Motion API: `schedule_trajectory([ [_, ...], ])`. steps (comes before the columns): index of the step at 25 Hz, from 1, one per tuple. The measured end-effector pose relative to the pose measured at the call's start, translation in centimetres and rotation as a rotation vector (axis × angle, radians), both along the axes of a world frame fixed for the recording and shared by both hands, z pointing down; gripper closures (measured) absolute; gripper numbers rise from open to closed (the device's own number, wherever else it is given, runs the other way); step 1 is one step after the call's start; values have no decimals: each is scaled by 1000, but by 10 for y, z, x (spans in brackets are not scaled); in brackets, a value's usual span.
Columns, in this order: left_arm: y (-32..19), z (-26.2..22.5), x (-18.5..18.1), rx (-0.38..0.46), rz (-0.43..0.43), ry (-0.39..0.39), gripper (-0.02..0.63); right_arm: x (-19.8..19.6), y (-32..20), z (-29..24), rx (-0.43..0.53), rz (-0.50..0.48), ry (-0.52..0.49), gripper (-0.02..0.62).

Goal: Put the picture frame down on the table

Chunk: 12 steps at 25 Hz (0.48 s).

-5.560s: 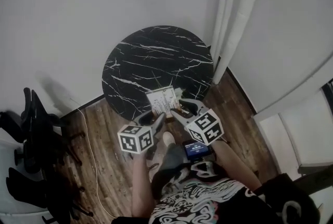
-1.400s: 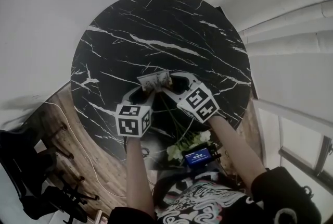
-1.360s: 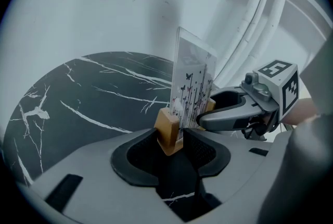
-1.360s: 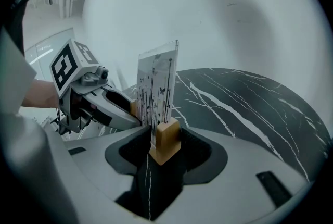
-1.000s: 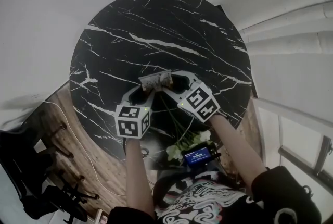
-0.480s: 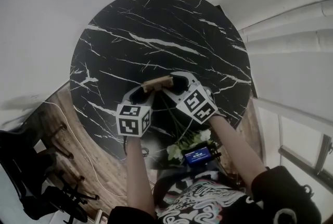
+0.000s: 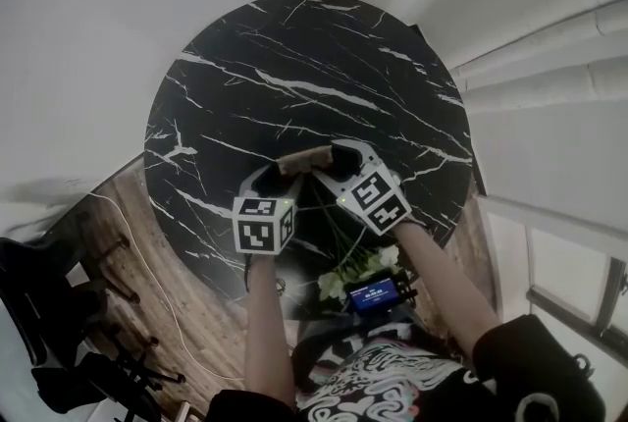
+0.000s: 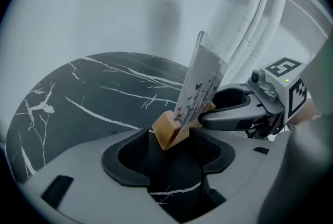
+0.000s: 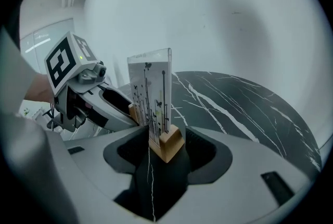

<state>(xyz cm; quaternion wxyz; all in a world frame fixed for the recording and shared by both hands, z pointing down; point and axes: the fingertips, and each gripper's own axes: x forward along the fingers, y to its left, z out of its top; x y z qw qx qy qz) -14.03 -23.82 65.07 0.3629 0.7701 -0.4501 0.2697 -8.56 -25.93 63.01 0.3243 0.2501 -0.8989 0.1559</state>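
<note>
on the round black marble table point(image 7: 294, 47), clear wood-based picture frame point(image 7: 302, 157) stands lengthwise between left gripper point(image 8: 174, 139), jaws having just been opening around it, and right gripper point(image 9: 165, 139), clamped on.

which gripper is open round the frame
The left gripper: its jaws have just been opening, the picture frame's base loose between them; the right gripper's hold unclear.

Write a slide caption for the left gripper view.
Left gripper, jaws just opened, releases the picture frame onto the marble table; right gripper holds the other end.
</note>
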Motion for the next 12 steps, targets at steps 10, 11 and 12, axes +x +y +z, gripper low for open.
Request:
schedule_trajectory([
  [10, 14, -34, -12, 61, -43, 15, 374, 13, 11, -34, 24, 95, -51, 413],
  [11, 17, -37, -14, 68, -49, 16, 381, 14, 13, -38, 33, 107, -57, 413],
  [12, 19, -40, -16, 78, -56, 18, 389, 15, 16, -41, 40, 118, -61, 413],
])
